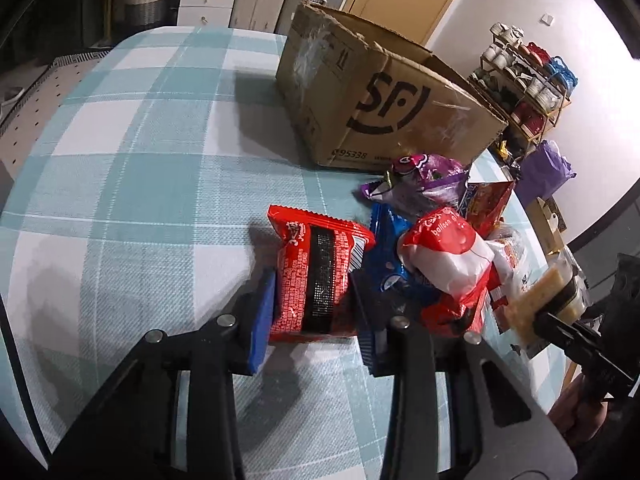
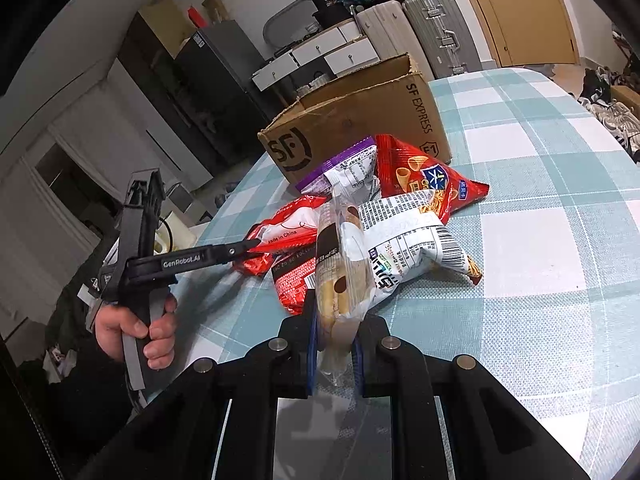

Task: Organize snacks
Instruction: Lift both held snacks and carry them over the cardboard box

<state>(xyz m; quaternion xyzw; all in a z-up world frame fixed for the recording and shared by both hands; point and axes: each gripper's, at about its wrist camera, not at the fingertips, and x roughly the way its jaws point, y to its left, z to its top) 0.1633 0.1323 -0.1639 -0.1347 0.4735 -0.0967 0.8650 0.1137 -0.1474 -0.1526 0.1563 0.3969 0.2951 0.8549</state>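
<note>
A red snack packet (image 1: 316, 280), clamped between the left gripper (image 1: 312, 312) pads near the table (image 1: 140, 160) middle, is best lifted straight toward the cardboard box (image 1: 372, 96) at the far edge, while clear-wrapped biscuits (image 2: 340, 292) are pinched in the right gripper (image 2: 336, 356).

We see a bench (image 1: 140, 152) under a teal-and-white checked cloth. On it stands an open cardboard box (image 1: 360, 92), and just beside the box lies a heap of snack packets (image 2: 384, 216); which packets touch the cloth we cannot fully tell.
</note>
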